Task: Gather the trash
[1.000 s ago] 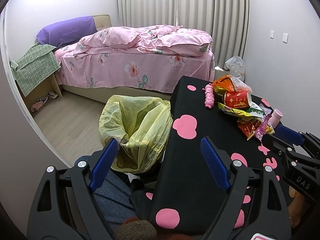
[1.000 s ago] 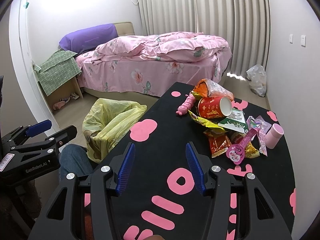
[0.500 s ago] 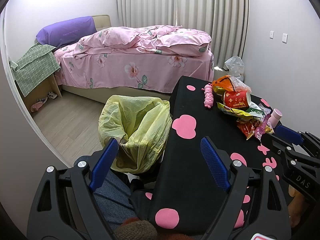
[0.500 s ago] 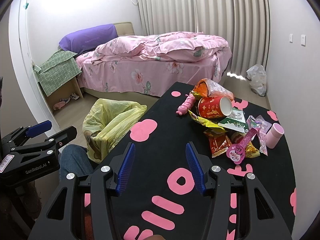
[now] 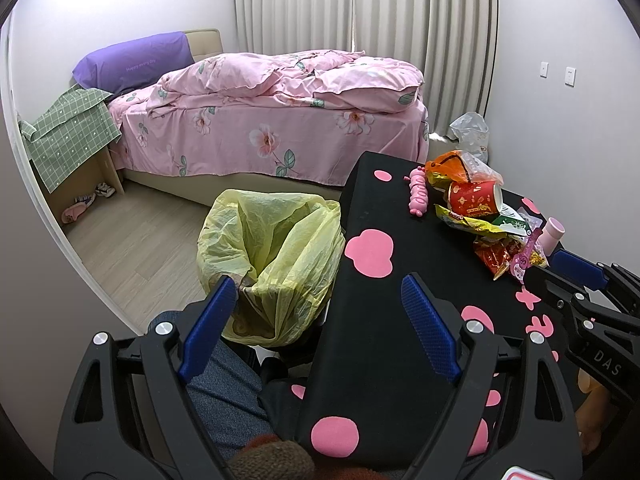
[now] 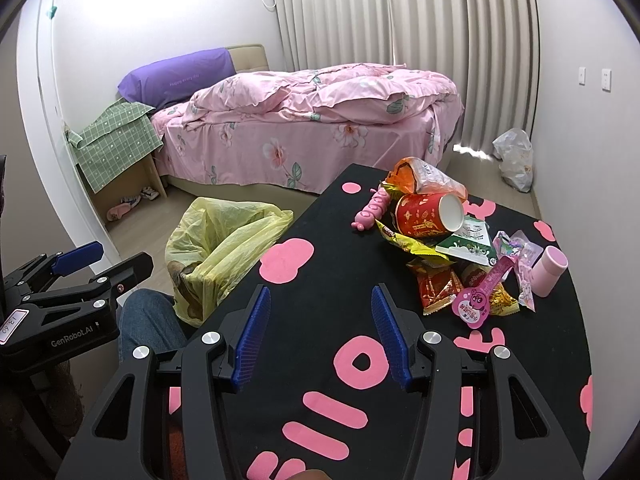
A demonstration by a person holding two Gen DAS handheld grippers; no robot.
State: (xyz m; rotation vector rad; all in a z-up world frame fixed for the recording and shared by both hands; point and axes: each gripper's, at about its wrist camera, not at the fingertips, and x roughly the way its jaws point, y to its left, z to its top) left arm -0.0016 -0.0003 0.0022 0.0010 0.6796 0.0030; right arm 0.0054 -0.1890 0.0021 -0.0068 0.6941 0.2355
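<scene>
A heap of trash lies at the far right of the black table (image 6: 320, 280): a red paper cup (image 6: 430, 216) on its side, an orange wrapper (image 6: 424, 178), yellow and red snack packets (image 6: 438, 286), a pink toy (image 6: 370, 212) and a small pink cup (image 6: 550, 270). A bin lined with a yellow bag (image 5: 276, 256) stands open on the floor left of the table. My left gripper (image 5: 316, 300) is open above the table's near-left edge, holding nothing. My right gripper (image 6: 320, 312) is open over the table's near part, short of the heap, also holding nothing.
A bed with pink floral bedding (image 5: 280, 120) fills the back of the room. A green checked cloth (image 5: 68, 132) covers a low shelf at left. A white plastic bag (image 6: 516, 158) sits on the floor by the curtain. The person's jeans-clad leg (image 5: 224, 392) is below the left gripper.
</scene>
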